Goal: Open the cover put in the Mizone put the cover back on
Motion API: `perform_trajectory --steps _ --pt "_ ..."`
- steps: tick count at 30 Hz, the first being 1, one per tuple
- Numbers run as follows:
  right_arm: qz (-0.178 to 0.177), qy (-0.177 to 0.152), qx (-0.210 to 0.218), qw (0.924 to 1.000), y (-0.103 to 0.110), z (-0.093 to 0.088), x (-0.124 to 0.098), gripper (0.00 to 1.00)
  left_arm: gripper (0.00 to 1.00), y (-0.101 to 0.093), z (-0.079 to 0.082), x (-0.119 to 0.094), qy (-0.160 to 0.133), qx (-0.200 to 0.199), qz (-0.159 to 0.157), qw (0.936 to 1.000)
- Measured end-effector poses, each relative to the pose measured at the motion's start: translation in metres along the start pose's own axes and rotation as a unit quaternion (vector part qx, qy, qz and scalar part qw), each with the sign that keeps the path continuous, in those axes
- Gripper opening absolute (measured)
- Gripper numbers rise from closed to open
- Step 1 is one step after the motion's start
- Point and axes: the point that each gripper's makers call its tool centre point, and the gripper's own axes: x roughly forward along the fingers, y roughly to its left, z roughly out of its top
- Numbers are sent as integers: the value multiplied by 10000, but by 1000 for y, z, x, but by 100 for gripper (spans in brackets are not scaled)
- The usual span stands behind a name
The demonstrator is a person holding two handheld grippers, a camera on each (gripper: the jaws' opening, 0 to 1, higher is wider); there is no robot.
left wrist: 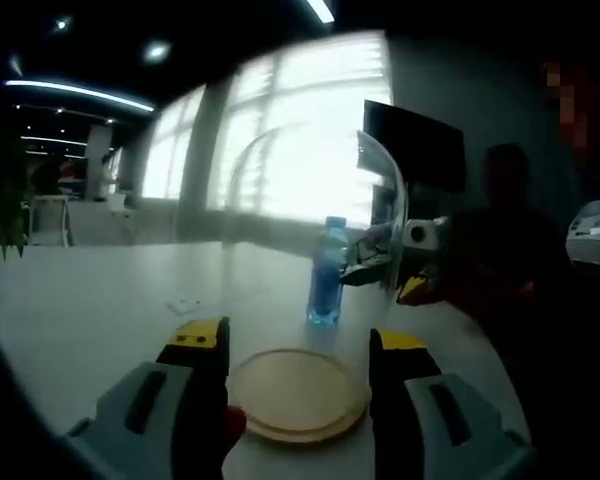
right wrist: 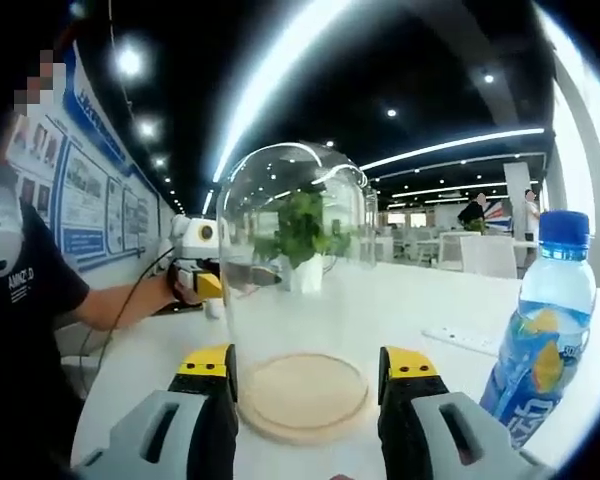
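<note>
Left gripper view: the scene is backlit by bright windows, so detail is dim. The left gripper (left wrist: pixel 298 350) has its jaws apart, one on each side of the round wooden base (left wrist: pixel 298 392), with nothing clamped. The clear glass cover (left wrist: pixel 315 225) over the base is hard to trace; only its curved edge shows against the window. The Mizone bottle (left wrist: pixel 327 272) stands upright on the white table (left wrist: pixel 90 310), beyond the base and just to its right; its label cannot be read. The right gripper (left wrist: pixel 412 262) enters from the right, beside the cover; a dark figure behind it is barely resolved.

Right gripper view: a person's sleeve at far left carries small writing, too small to read. The right gripper (right wrist: pixel 305 365) also has its jaws apart and empty, flanking the base (right wrist: pixel 305 395) and the dome (right wrist: pixel 295 260). A potted plant (right wrist: pixel 302 240) shows through the glass. The bottle (right wrist: pixel 542 335) stands at right, well outside the jaws, its label partly cut off.
</note>
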Motion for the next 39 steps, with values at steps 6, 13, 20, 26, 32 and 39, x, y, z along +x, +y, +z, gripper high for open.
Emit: perform_trajectory --steps 6,13,20,26,32,39 --pt "83 -23 -22 10000 1 1 0 50 49 -1 -3 1 133 142 -48 9998" --pt "169 -73 126 9998 -5 6 3 50 50 -2 -7 6 282 235 -85 9993" --pt "291 -31 193 9994 -6 5 11 51 51 1 -7 8 301 165 -180 9992" --pt "368 29 171 9992 -6 3 18 51 51 1 -7 8 303 179 -230 9991" --pt "476 82 108 9988 -2 2 23 51 51 2 -8 8 317 112 -295 9990" --pt "517 93 108 9986 -3 2 25 51 51 4 -11 8 422 220 -358 9982"
